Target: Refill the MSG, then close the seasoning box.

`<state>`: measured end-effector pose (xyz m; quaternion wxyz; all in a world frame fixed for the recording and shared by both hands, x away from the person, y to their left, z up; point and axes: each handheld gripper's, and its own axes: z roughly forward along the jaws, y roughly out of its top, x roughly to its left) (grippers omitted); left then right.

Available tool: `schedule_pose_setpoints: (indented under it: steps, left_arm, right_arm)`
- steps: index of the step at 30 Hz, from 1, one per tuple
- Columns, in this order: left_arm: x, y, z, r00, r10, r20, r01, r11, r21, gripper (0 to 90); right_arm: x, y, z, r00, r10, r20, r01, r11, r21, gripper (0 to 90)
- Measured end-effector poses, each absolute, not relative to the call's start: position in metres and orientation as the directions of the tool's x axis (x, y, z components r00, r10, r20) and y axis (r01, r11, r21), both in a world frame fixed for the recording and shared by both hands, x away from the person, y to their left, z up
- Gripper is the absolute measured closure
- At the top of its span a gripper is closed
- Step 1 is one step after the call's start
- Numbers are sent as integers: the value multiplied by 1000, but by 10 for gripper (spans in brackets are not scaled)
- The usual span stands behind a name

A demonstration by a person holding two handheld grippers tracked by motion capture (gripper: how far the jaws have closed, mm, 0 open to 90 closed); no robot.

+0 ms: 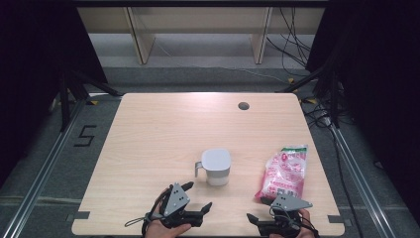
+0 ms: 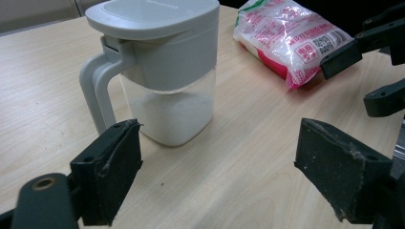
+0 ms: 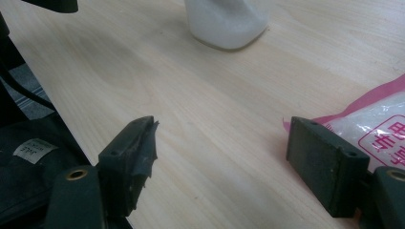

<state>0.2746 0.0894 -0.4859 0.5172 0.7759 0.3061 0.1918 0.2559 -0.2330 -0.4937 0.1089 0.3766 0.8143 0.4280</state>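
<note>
- The bag [image 1: 286, 173] is pink and white and is carrying red printed characters and a small barcode panel, but the writing is too small to read.
- It is lying flat on the right side of the tabletop [image 1: 163, 129], near the front edge.
- The jug [image 1: 216, 166] is bearing faint raised lettering on its grey lid, which I cannot read.
- The jug is standing upright near the middle of the tabletop, to the left of the bag and apart from it, with its handle pointing left in the high view; its clear lower part is holding white grains.
- The left tongs [image 1: 199, 197] are hovering at the front edge, just in front of the jug, with jaws standing wide apart and holding nothing.
- The right tongs [image 1: 261, 210] are also standing wide apart and empty; in the right gripper view one jaw is sitting just beside the near end of the bag.
- The tabletop is light wood grain, with a round dark hole [image 1: 243, 105] near the far edge.
- On the grey floor at the left, a black mark [image 1: 85, 135] like the number 5 is showing.
- Black cables [image 1: 294, 44] are lying on the floor at the far right, and pale wooden furniture legs [image 1: 140, 39] are standing behind the table.
</note>
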Motion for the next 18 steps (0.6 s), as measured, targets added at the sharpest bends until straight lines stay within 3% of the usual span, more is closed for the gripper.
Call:
schedule_pose_setpoints:
  steps: [18]
  left_arm:
    - [276, 96, -490, 726, 687, -18, 283, -274, 919, 151]
  right_arm:
    - [251, -239, -497, -716, 687, 121, 504, 390, 770, 266]
